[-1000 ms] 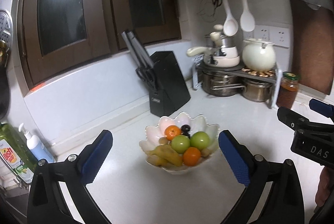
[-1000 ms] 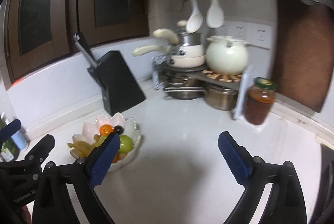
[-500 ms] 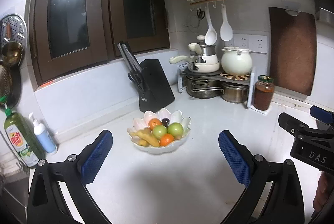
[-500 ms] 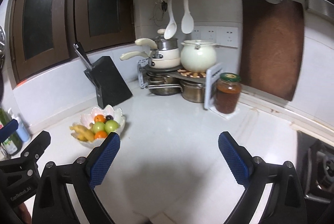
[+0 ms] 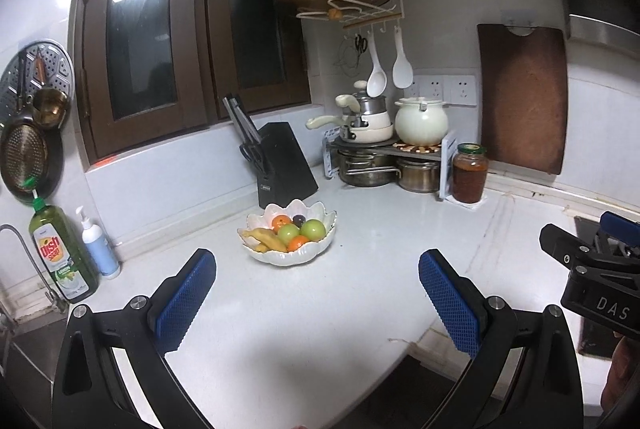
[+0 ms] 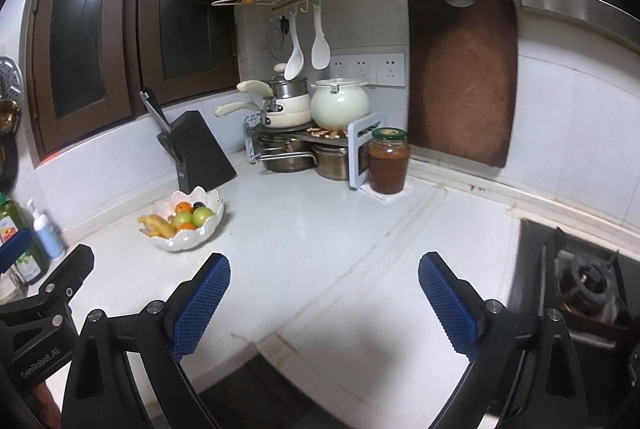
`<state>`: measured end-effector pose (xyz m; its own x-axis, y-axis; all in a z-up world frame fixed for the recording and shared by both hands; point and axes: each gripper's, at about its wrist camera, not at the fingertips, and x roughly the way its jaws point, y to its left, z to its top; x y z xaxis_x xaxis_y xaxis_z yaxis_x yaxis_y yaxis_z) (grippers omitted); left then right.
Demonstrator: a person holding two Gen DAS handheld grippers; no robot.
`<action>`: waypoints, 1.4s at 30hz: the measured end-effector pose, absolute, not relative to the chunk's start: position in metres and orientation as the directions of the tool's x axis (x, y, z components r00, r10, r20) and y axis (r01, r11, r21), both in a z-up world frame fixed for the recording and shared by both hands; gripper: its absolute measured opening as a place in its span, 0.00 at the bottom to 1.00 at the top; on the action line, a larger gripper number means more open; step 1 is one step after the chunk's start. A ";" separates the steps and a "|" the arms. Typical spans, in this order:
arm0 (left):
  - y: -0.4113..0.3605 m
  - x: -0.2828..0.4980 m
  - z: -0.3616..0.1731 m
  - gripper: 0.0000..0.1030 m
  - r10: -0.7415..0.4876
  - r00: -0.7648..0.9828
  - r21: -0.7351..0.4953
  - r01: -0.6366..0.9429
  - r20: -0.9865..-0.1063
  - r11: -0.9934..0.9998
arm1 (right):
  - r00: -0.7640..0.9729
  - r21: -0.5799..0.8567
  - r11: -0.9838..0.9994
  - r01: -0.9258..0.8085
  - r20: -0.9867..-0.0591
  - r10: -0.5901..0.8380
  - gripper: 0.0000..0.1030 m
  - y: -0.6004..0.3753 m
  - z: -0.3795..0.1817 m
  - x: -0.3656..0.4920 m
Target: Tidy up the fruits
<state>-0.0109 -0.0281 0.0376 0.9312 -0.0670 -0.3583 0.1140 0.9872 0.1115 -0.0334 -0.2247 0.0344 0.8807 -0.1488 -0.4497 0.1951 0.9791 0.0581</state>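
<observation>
Right now both of your tongs are spread wide with nothing between their blue pads. Your left gripper [image 5: 316, 303] hangs above the near part of the white counter [image 5: 360, 309], and your right gripper [image 6: 324, 305] hangs over the counter's front edge, well apart from the fruit. The fruit sits in a white petal-edged bowl [image 5: 290, 257] on the counter, just in front of the black knife block [image 5: 286, 165]. In the bowl you can see bananas [image 5: 264, 239] on the left side, two green apples [image 5: 312, 229] in the middle, an orange [image 5: 298, 241] at the front and another [image 5: 281, 221] at the back beside a dark plum [image 5: 298, 219]. A brown jar [image 5: 469, 173] stands by the pot rack [image 5: 384, 153] in the corner.
</observation>
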 end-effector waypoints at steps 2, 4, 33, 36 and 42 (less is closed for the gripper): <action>-0.028 -0.023 0.041 1.00 -0.069 0.934 0.114 0.115 -0.350 0.987 | 0.882 0.060 0.979 0.196 -0.447 -0.149 0.93 -0.226 0.035 -0.044; -0.028 -0.034 0.043 1.00 -0.069 0.937 0.117 0.115 -0.343 0.986 | 0.884 0.063 0.979 0.195 -0.444 -0.147 0.93 -0.226 0.037 -0.056; -0.017 -0.101 0.056 1.00 -0.070 0.950 0.103 0.105 -0.304 0.989 | 0.905 0.067 0.980 0.187 -0.399 -0.146 0.93 -0.215 0.051 -0.126; -0.018 -0.102 0.056 1.00 -0.070 0.951 0.102 0.105 -0.303 0.989 | 0.906 0.068 0.980 0.188 -0.396 -0.147 0.93 -0.214 0.052 -0.127; -0.018 -0.102 0.055 1.00 -0.062 0.948 0.101 0.098 -0.313 0.990 | 0.907 0.065 0.980 0.187 -0.394 -0.147 0.93 -0.212 0.052 -0.127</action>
